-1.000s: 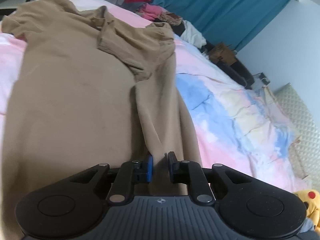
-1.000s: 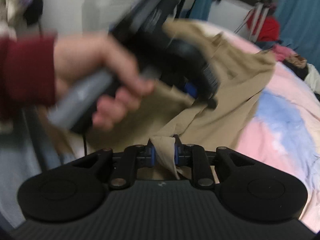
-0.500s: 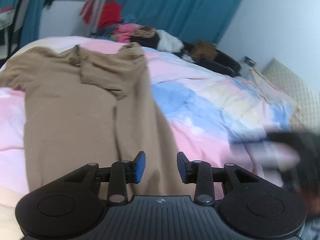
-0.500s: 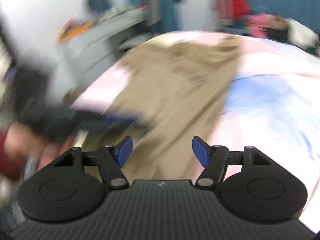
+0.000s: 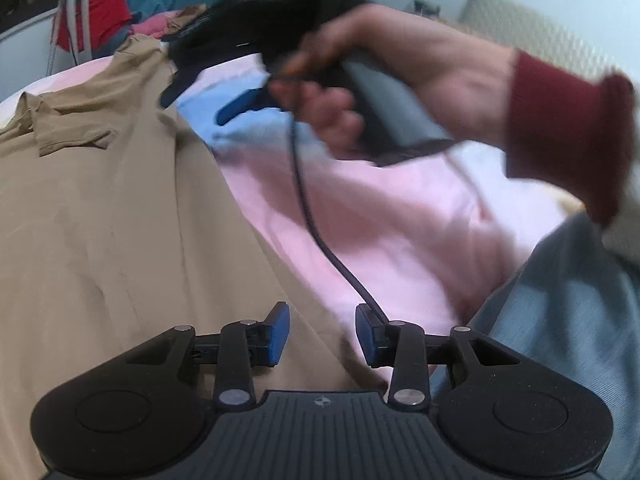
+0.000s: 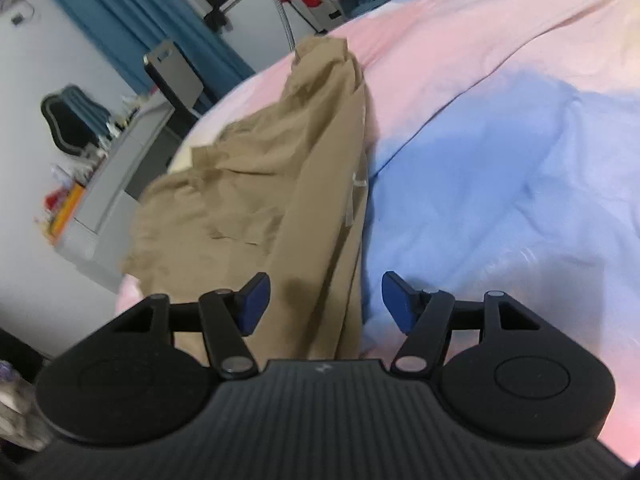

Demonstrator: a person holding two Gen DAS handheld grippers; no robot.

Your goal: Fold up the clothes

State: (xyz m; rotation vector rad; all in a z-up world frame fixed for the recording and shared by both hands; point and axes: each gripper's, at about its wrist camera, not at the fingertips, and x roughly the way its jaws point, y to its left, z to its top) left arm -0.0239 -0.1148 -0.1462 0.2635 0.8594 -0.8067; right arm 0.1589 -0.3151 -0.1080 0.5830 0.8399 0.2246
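The tan shirt (image 5: 112, 216) is lying lengthwise on the bed (image 6: 500, 168), stretching away ahead of both hand-held grippers. The left hand-held gripper (image 5: 323, 334) is hovering open over its near edge; the right hand-held gripper (image 6: 325, 302) is closing, gripping nothing, with the folded side edge between its jaws.

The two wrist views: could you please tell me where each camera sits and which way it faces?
Left wrist: on the left hand-held gripper, aimed down over the tan shirt on the pastel bedcover; jaws open, empty; the right hand and red sleeve cross above.
Right wrist: on the right hand-held gripper, aimed down along the shirt's edge; jaws closing, gripping nothing.
Shared: shirt, bedcover, blue curtain.
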